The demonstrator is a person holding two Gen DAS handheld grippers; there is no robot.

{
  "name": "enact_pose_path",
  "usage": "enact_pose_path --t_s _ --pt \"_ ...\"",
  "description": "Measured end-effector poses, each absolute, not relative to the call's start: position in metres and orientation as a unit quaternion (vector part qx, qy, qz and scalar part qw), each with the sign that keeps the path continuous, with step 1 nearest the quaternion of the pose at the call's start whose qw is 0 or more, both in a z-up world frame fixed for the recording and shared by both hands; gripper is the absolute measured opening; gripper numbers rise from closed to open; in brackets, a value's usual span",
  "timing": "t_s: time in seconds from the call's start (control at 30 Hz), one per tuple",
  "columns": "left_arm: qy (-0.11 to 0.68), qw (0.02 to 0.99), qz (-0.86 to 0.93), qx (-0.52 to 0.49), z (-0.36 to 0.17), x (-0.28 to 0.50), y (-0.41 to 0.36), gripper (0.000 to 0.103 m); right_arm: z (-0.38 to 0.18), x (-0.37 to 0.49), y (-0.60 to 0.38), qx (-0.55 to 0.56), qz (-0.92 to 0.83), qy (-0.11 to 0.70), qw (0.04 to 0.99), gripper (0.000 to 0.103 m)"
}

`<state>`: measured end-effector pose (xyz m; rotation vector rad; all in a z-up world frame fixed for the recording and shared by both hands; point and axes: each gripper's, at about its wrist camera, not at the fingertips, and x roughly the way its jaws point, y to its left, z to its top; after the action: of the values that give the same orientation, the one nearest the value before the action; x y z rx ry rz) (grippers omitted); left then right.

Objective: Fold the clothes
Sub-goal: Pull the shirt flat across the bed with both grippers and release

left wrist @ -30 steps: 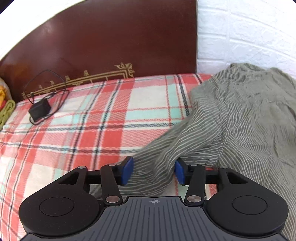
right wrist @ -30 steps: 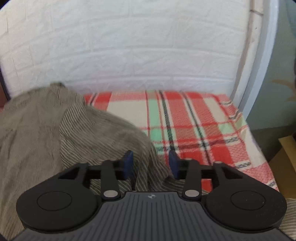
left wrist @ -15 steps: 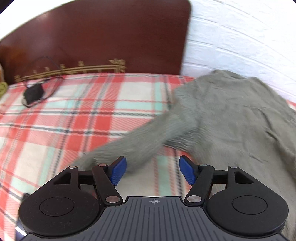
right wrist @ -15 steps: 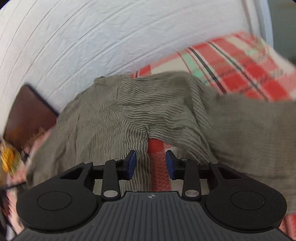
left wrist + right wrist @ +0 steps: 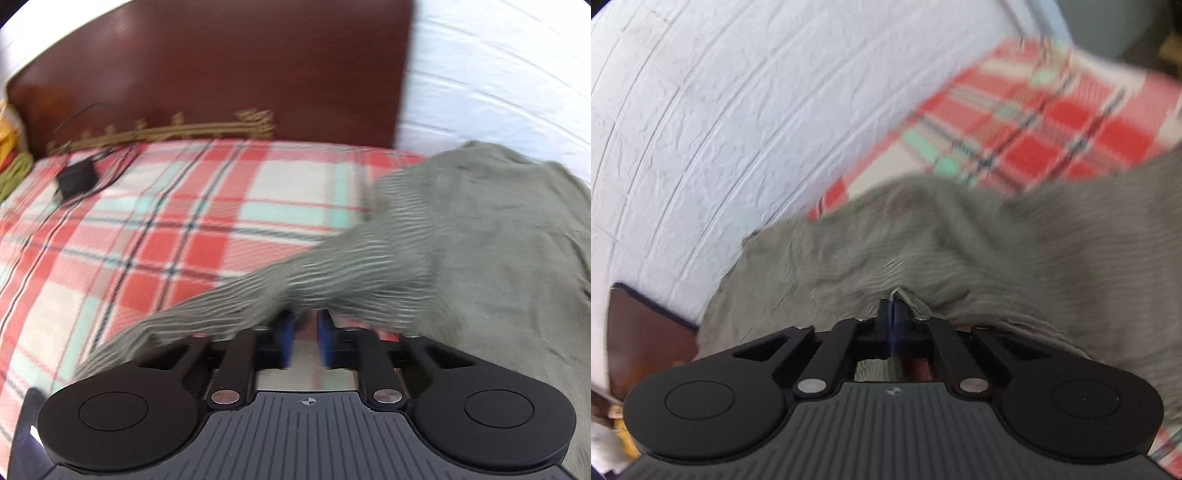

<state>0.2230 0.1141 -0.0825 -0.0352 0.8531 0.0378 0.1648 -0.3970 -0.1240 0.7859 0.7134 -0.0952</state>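
Two grippers are in view, each seen by its own wrist camera, over a bed with a red, white and mint plaid blanket (image 5: 177,236).

Item under handling: one grey-green striped garment (image 5: 491,229). It lies on the right part of the bed, close to the white brick-pattern wall (image 5: 498,74), with a long sleeve (image 5: 258,295) stretched toward the near left. Both views are motion-blurred.

Left gripper (image 5: 306,338): the blue pads (image 5: 286,341) stand close together with a narrow gap between them. The sleeve lies across the tips and hides them. Blanket shows through the gap nearer the camera. Whether cloth is pinched between the tips cannot be told.

Right gripper (image 5: 893,323): the fingers are pressed together with no visible gap, and a pale edge of the garment (image 5: 960,251) rises from between the tips. Cloth bunches and puckers at that point. This gripper is clamped on the garment.

Surroundings: a dark red wooden headboard (image 5: 221,74) with gold trim stands at the far side of the bed. A small black charger (image 5: 75,179) with a thin cable rests on the blanket at the far left, well apart from the garment. Yellow and green items at the left edge are too cropped to identify.
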Motion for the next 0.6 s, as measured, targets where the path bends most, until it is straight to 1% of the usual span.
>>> enact_pose_path --t_s 0.07,0.13,0.2,0.23,0.3,0.33,0.4,0.43,0.47,0.5,0.6 --pt "0.421 0.905 0.007 -0.053 -0.080 0.222 0.129 0.029 -0.125 0.163 -0.403 0.379 -0.040 0.353 0.854 0.000" --pt "0.418 0.906 -0.006 -0.073 -0.071 0.218 0.141 0.038 -0.125 0.160 -0.404 0.371 -0.033 0.367 0.853 0.003" --pt "0.411 0.908 -0.014 -0.081 -0.059 0.214 0.150 0.060 -0.124 0.153 -0.406 0.368 -0.025 0.369 0.853 0.006" --pt "0.403 0.912 -0.012 -0.079 -0.053 0.214 0.152 0.061 -0.123 0.149 -0.406 0.369 -0.016 0.368 0.853 0.009" --pt "0.405 0.911 -0.012 -0.073 -0.056 0.229 0.144 0.064 -0.120 0.142 -0.402 0.357 -0.004 0.364 0.860 0.019" --pt "0.407 0.911 -0.012 -0.070 -0.057 0.237 0.140 0.066 -0.117 0.141 -0.398 0.342 0.002 0.362 0.867 0.020" --pt "0.409 0.910 -0.013 -0.065 -0.060 0.252 0.132 0.074 -0.110 0.138 -0.388 0.301 0.014 0.356 0.884 0.022" --pt "0.411 0.910 -0.013 -0.062 -0.061 0.259 0.128 0.076 -0.107 0.137 -0.383 0.285 0.022 0.354 0.891 0.024" --pt "0.412 0.909 -0.013 -0.059 -0.063 0.267 0.124 0.078 -0.104 0.137 -0.378 0.272 0.031 0.352 0.895 0.030" --pt "0.413 0.909 -0.013 -0.056 -0.064 0.274 0.120 0.078 -0.102 0.138 -0.373 0.258 0.040 0.350 0.900 0.035" --pt "0.417 0.907 -0.013 -0.048 -0.068 0.297 0.108 0.077 -0.095 0.139 -0.364 0.226 0.055 0.344 0.910 0.038"
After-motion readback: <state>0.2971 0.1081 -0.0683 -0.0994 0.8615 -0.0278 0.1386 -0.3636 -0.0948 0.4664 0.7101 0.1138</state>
